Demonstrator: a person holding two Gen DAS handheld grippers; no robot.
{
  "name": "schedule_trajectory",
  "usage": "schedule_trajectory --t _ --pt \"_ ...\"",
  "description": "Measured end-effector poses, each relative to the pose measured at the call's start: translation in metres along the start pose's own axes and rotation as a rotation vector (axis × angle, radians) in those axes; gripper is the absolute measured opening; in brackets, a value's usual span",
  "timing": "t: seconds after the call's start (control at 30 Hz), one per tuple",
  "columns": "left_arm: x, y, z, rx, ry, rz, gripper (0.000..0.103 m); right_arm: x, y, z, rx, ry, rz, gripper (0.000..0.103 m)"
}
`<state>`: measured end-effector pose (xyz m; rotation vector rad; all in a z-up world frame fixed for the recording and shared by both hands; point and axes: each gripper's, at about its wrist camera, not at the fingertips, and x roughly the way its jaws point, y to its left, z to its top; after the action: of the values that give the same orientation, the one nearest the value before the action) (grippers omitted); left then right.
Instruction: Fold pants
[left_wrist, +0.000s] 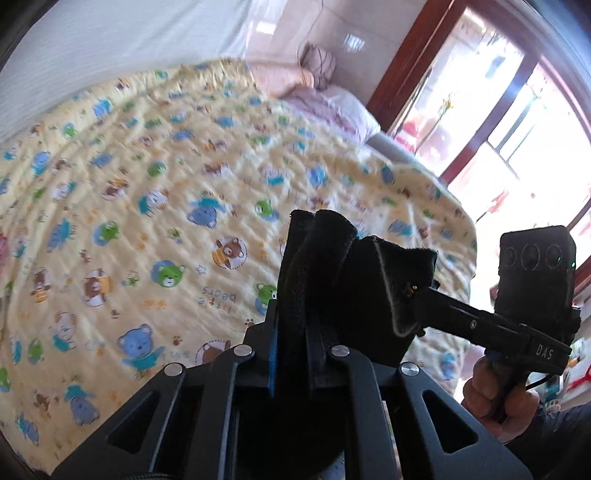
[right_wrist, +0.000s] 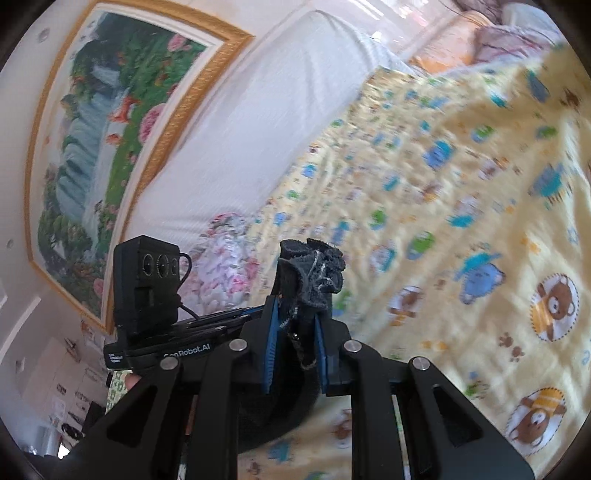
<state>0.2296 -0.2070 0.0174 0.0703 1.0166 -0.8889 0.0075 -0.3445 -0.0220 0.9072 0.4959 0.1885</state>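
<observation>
The pants are dark, almost black cloth. In the left wrist view my left gripper (left_wrist: 295, 325) is shut on a bunched edge of the pants (left_wrist: 354, 280), held up above the bed. My right gripper (left_wrist: 417, 291) comes in from the right and pinches the same cloth close beside it. In the right wrist view my right gripper (right_wrist: 295, 332) is shut on a crumpled, frayed bunch of the pants (right_wrist: 314, 273). The left gripper's body (right_wrist: 147, 291) shows at the left. The rest of the pants hangs below, out of sight.
A yellow bear-print quilt (left_wrist: 166, 184) covers the bed below. Pink pillows (left_wrist: 325, 96) lie at its far end by a window with a wooden frame (left_wrist: 480, 122). A white headboard (right_wrist: 258, 110), a framed landscape painting (right_wrist: 110, 129) and a floral pillow (right_wrist: 225, 258) are at the left.
</observation>
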Motion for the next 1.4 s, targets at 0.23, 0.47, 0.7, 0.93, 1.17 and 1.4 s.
schedule_trajectory --t 0.23,0.47,0.7,0.93,1.17,1.4 --pt "-0.061 0.007 -0.026 -0.056 -0.113 0.005 0.009 0.004 0.048 -0.006 -0.059 0.035 0.138 0.019" --pt "-0.115 0.029 -0.076 -0.147 -0.198 0.035 0.009 0.032 0.094 -0.033 -0.088 0.138 0.276 0.019" --pt "-0.129 0.066 -0.128 -0.283 -0.225 0.048 0.01 0.076 0.119 -0.075 -0.088 0.273 0.324 0.019" --pt "-0.126 0.091 -0.169 -0.395 -0.229 0.049 0.011 0.107 0.113 -0.108 -0.041 0.379 0.333 0.019" --pt "-0.136 0.103 -0.208 -0.474 -0.22 0.125 0.012 0.122 0.115 -0.128 -0.061 0.453 0.331 0.02" --pt "-0.155 0.115 -0.243 -0.578 -0.233 0.182 0.011 0.135 0.113 -0.146 -0.079 0.51 0.293 0.026"
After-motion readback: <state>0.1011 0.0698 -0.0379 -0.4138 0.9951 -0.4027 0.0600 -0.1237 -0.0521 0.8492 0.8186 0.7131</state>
